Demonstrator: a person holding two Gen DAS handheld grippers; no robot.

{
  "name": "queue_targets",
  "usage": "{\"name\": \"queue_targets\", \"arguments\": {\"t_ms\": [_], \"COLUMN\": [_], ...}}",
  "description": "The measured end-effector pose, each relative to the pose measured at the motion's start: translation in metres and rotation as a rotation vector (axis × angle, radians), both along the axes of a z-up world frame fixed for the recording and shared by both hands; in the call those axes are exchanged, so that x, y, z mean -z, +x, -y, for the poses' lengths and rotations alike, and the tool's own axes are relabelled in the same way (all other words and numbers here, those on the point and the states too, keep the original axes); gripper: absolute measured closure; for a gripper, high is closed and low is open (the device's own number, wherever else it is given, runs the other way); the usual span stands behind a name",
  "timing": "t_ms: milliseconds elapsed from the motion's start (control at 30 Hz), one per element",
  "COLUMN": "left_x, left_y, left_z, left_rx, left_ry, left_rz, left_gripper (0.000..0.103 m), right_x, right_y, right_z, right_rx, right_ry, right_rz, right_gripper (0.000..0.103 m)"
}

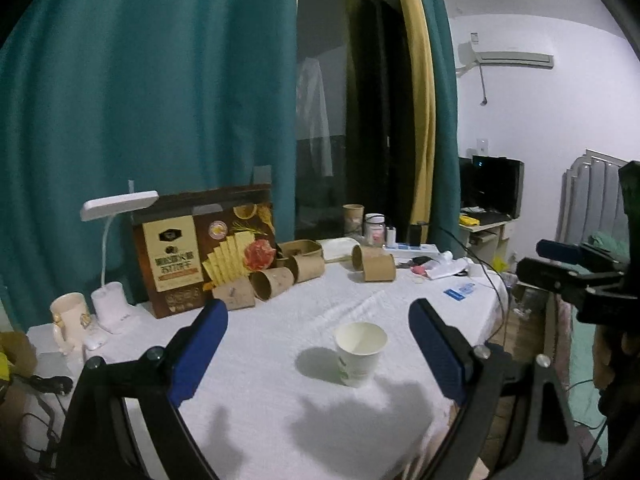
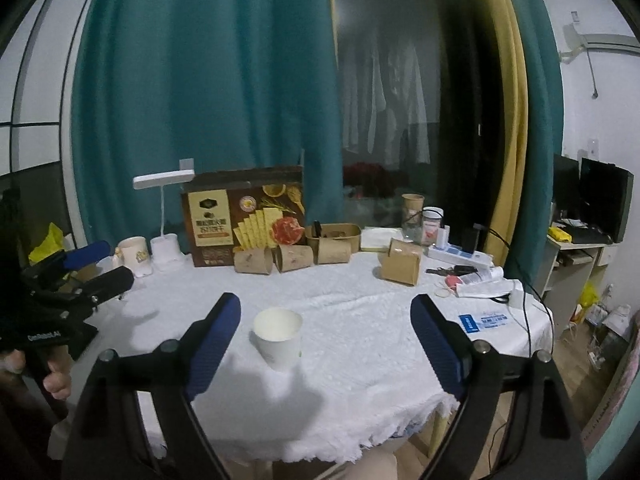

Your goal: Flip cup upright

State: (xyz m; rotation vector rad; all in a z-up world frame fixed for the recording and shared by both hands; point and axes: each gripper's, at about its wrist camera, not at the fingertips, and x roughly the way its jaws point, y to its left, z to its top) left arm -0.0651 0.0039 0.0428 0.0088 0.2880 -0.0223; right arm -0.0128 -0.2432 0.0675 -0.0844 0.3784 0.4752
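Note:
A white paper cup (image 1: 360,352) stands upright, mouth up, on the white tablecloth (image 1: 280,420). It also shows in the right wrist view (image 2: 278,336). My left gripper (image 1: 316,320) is open and empty, its blue fingers (image 1: 200,344) either side of the cup and a little short of it. My right gripper (image 2: 326,316) is open and empty, with the cup just inside its left finger (image 2: 214,344). Each gripper shows at the edge of the other's view: the right one in the left wrist view (image 1: 560,264) and the left one in the right wrist view (image 2: 96,264).
Along the table's back stand a brown food box (image 2: 244,216), several brown paper cups and tubs (image 2: 296,258), a white desk lamp (image 2: 164,184), a cream mug (image 2: 134,254) and a power strip (image 2: 460,256). Papers lie at the right (image 2: 484,284). Teal curtains hang behind.

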Motion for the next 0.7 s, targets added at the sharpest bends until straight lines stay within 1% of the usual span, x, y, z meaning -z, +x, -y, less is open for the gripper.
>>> {"name": "queue_targets", "arguments": {"t_ms": [233,367,700], "left_x": [0.011,0.015,0.020], "left_y": [0.008,0.010,0.020], "left_z": [-0.020,-0.025,-0.022], "left_rx": [-0.030,-0.059,-0.055], "left_ry": [-0.033,-0.044,-0.052], "left_rz": [-0.059,-0.069,-0.088], "left_gripper": [0.011,0.011,0.011], "right_x": [0.015,0.021,0.029], "right_y": [0.009,0.017,0.027], "right_z": [-0.019,-0.024,-0.019], "right_rx": [-0.014,-0.019,-0.021], "right_ry": [-0.017,-0.020,-0.025], "right_rz": [-0.038,-0.055,-0.071], "right_gripper": [0.016,0.016,0.016]}}
